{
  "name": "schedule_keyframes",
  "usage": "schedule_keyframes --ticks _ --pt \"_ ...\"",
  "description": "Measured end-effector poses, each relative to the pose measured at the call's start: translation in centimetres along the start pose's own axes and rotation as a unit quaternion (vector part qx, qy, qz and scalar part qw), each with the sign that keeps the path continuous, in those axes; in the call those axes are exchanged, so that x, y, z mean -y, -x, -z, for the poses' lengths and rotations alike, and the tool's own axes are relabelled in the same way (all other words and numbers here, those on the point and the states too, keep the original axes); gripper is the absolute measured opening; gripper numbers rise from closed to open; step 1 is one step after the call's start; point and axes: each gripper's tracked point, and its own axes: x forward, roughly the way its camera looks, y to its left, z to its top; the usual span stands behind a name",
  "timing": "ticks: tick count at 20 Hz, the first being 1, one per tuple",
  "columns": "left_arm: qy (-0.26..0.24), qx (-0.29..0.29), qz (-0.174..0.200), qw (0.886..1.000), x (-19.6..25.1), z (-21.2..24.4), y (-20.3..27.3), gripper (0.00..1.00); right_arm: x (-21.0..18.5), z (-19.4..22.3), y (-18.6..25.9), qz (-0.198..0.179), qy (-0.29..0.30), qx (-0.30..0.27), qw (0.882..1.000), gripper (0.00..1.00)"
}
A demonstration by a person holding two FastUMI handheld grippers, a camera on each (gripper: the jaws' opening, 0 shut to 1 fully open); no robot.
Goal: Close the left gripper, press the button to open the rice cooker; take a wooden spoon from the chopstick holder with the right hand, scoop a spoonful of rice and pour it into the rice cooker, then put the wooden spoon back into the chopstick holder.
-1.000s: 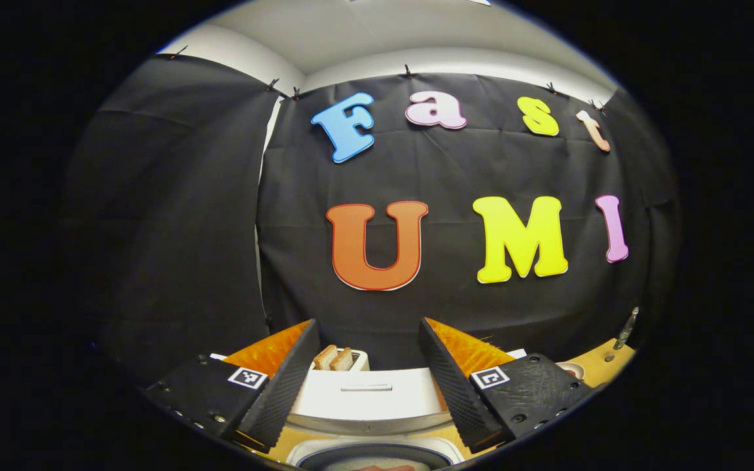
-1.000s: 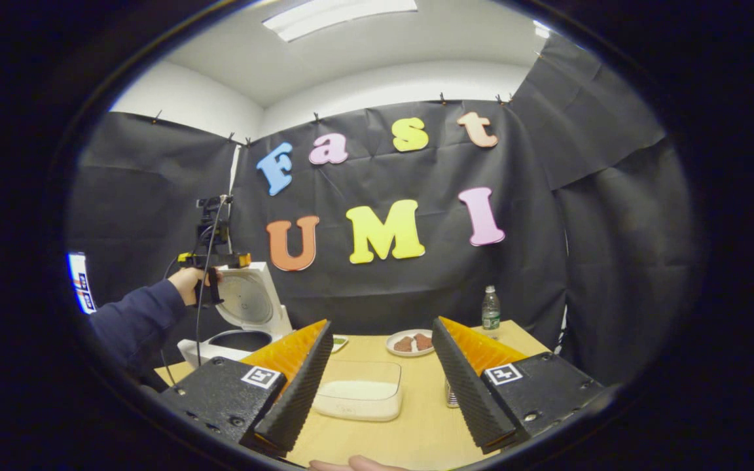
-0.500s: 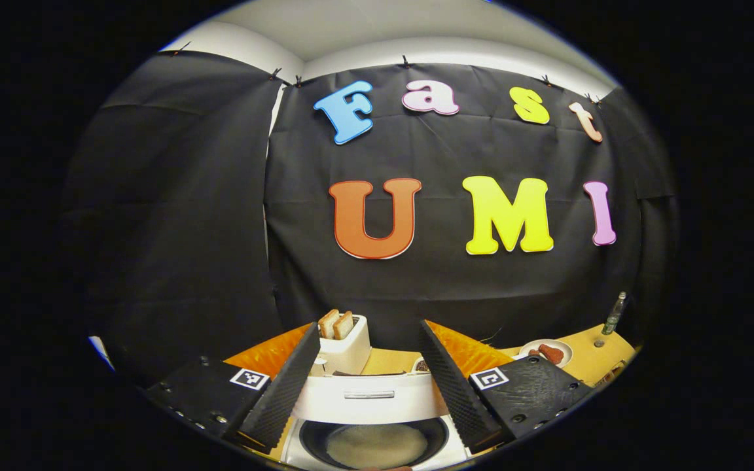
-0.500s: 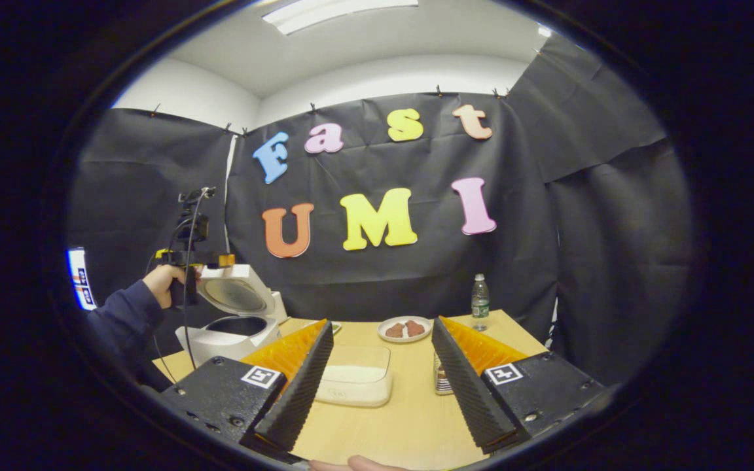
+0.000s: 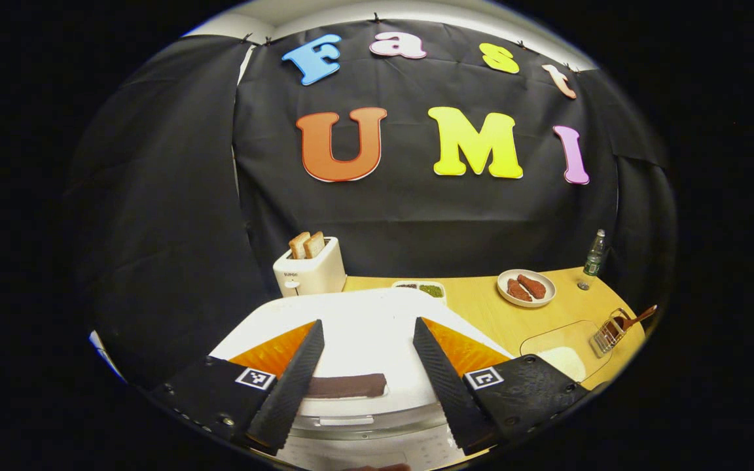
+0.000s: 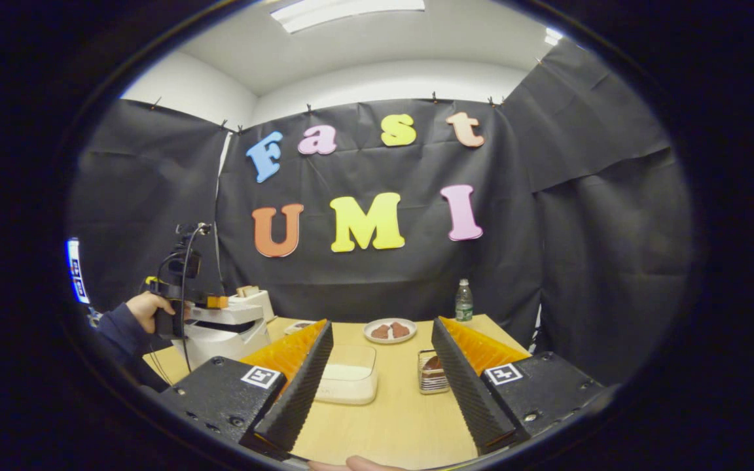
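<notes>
The left gripper, fingers spread, hovers directly above the white rice cooker, whose lid sits nearly shut at the table's left end. The right gripper, also spread, hangs over the table, the rice container and chopstick holder just beyond its fingers.

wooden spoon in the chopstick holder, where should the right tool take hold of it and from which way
Probably by the bare handle of the wooden spoon, which sticks up and out of the wire chopstick holder at a slant. Bring the open right tool in from above, fingers either side of the handle; the bowl end sits down inside the holder.
</notes>
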Motion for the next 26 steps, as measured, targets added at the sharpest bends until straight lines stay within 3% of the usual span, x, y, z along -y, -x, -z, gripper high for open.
schedule_keyframes --ticks 7,11,15,16,17,20,21,22,25,26 --pt "-0.002 0.017 -0.002 1.000 0.0 0.2 0.0 0.90 -0.1 0.0 -0.2 0.013 0.015 0.008 1.000 0.98" --pt "-0.006 -0.012 -0.013 1.000 0.0 2.8 0.0 0.90 0.3 0.1 -0.3 0.021 0.017 0.008 1.000 1.00" --pt "-0.012 -0.006 -0.023 1.000 0.1 2.4 0.1 0.91 0.6 0.1 -0.3 0.024 0.017 0.011 1.000 0.98" --pt "-0.010 -0.007 -0.022 1.000 0.0 2.5 0.1 0.90 0.8 0.1 -0.2 0.026 0.017 0.010 0.999 0.93" --pt "-0.010 -0.005 -0.021 1.000 0.0 2.5 0.2 0.91 1.1 0.2 -0.2 0.029 0.016 0.010 0.999 0.98" --pt "-0.014 -0.008 -0.019 1.000 0.1 2.7 0.4 0.91 1.4 0.1 -0.1 0.032 0.017 0.013 0.999 0.98" --pt "-0.014 -0.010 -0.019 1.000 0.0 2.8 0.5 0.91 1.4 0.0 0.0 0.033 0.017 0.013 0.999 0.93" --pt "-0.013 -0.012 -0.019 1.000 0.1 2.8 0.6 0.91 1.4 -0.1 0.1 0.034 0.017 0.014 0.999 0.98" --pt "-0.012 -0.013 -0.021 1.000 0.1 3.1 1.3 0.91 1.6 -0.1 0.2 0.035 0.016 0.017 0.999 0.98" --pt "-0.011 -0.018 -0.021 1.000 0.2 3.6 1.4 0.91 1.6 0.0 0.2 0.035 0.016 0.017 0.999 0.93"
